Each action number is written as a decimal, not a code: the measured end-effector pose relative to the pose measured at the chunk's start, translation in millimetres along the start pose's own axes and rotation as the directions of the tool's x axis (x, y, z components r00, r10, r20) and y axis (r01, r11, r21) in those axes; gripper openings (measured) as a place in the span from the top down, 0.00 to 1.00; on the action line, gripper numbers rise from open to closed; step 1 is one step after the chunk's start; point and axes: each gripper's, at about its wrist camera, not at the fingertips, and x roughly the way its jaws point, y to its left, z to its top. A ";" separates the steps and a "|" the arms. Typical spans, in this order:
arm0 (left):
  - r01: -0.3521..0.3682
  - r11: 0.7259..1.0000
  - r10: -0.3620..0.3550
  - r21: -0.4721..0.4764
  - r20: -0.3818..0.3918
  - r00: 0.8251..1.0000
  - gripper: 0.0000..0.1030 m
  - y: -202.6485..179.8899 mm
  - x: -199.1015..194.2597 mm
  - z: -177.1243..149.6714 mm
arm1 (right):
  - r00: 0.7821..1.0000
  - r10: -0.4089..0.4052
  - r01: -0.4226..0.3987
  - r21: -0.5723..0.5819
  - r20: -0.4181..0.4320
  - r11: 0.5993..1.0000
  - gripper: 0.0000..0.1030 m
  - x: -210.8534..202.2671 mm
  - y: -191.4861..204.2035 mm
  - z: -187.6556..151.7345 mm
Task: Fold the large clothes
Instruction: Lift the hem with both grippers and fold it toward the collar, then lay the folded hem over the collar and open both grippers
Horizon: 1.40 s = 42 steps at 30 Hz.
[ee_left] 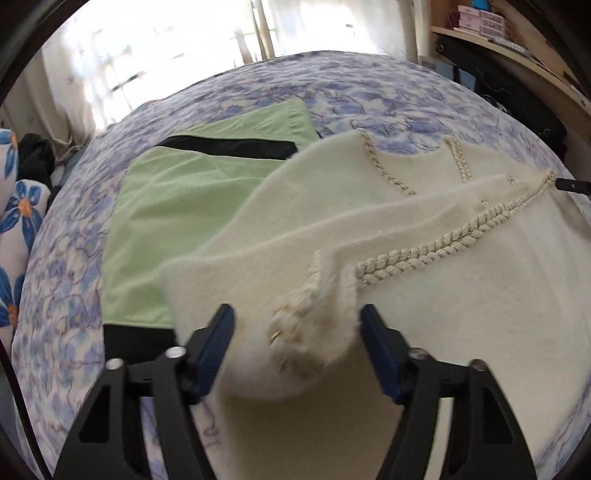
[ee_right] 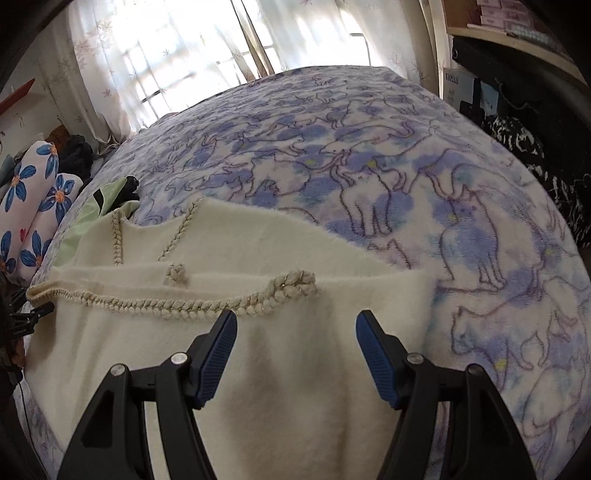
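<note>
folding the cream sweater (ee_left: pixel 424 332), which lies on the bed (ee_right: pixel 369 155) near its front edge, half over green trousers (ee_left: pixel 192 206). left gripper (ee_left: pixel 297 323) jaws wide around a bunched trim fold; right gripper (ee_right: pixel 295 328) jaws wide, empty. pinch both layers squarely before lifting.

I'm working in a home bedroom: a bed (ee_right: pixel 369 155) under a cat-print blanket, curtained window (ee_right: pixel 177 55), floral pillows (ee_right: pixel 33 206), cluttered shelf (ee_left: pixel 491 22).

cream garment (ee_left: pixel 424 314): fuzzy matt knit, twisted cord trim
green garment (ee_left: pixel 177 206): smooth thin cloth
bed (ee_right: pixel 369 147): plush fleece cover
</note>
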 end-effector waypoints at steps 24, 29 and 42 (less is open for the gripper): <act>-0.074 0.952 0.098 -0.297 0.070 0.993 0.92 29.0 -34.1 83.5 | 0.937 -0.150 0.136 0.065 0.316 0.989 0.92 -58.3 40.1 52.3; -0.122 0.930 0.121 -0.346 -0.025 0.992 0.92 38.6 28.4 95.7 | 0.943 -0.216 0.200 0.088 0.252 0.976 0.92 -4.0 36.0 75.3; -0.078 0.900 0.081 -0.429 -0.011 0.997 0.55 61.3 58.6 73.1 | 0.954 -0.298 0.287 0.166 0.041 0.943 0.82 56.3 8.1 57.2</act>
